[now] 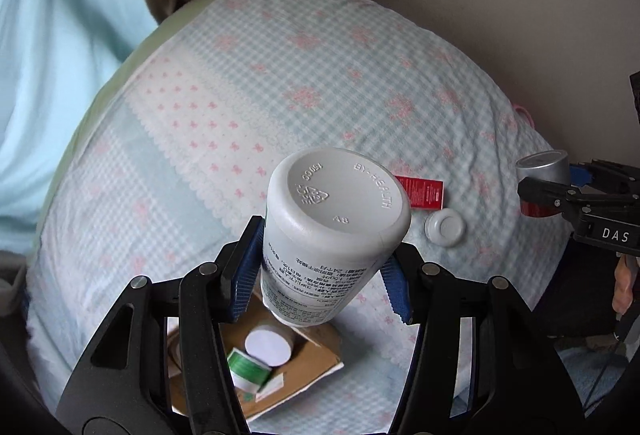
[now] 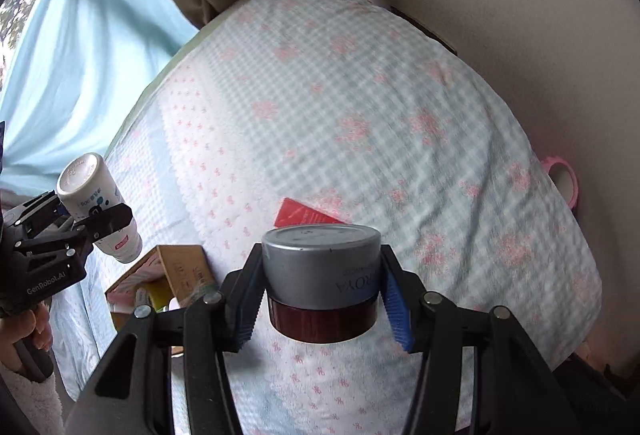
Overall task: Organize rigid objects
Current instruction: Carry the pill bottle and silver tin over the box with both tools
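Note:
My left gripper point(image 1: 320, 275) is shut on a white supplement bottle point(image 1: 336, 219), held bottom-up above an open cardboard box point(image 1: 304, 363); the bottle also shows in the right wrist view point(image 2: 92, 195). My right gripper point(image 2: 320, 307) is shut on a cream jar point(image 2: 322, 275) with a silver lid and dark red base, held above the bed; the jar shows at the right edge of the left wrist view point(image 1: 542, 171). A red packet point(image 1: 420, 193) and a small white cap point(image 1: 445, 227) lie on the blanket.
The checked blue-and-pink blanket point(image 1: 280, 75) covers the bed. The box holds a green-labelled jar point(image 1: 248, 367) and a white round lid point(image 1: 267, 347). A pink tape roll point(image 2: 562, 181) sits at the bed's right edge by the wall. Curtains hang at the left.

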Demonstrator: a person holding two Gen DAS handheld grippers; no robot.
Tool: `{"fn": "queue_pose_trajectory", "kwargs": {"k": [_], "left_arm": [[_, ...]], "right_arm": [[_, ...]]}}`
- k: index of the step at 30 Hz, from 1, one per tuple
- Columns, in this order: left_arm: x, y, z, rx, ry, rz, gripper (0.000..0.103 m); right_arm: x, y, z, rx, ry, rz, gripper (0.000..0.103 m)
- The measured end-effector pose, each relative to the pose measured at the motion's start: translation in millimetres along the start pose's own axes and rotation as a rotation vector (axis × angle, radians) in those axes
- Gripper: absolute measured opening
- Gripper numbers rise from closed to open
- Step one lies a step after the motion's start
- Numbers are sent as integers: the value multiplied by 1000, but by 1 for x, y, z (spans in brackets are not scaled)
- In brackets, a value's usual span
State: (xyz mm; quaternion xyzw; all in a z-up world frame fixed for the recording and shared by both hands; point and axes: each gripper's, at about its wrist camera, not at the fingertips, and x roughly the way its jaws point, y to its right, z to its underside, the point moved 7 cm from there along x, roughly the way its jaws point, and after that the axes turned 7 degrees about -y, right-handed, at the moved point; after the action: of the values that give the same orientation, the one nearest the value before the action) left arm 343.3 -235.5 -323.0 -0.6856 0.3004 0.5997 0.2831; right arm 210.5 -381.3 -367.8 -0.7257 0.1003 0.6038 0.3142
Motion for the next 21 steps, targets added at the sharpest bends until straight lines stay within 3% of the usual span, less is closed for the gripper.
{"fn": "queue_pose_trajectory", "kwargs": {"k": [10, 14, 21], "left_arm": [[-76, -82, 124, -286, 79, 26, 51], [-86, -119, 174, -330, 97, 14, 51], [-72, -176, 246, -365, 101, 42, 50]], "right_arm": [[-29, -101, 49, -194, -2, -62, 50], [-30, -143, 74, -252, -9, -72, 50], [-11, -210, 118, -264, -21, -76, 50]]}}
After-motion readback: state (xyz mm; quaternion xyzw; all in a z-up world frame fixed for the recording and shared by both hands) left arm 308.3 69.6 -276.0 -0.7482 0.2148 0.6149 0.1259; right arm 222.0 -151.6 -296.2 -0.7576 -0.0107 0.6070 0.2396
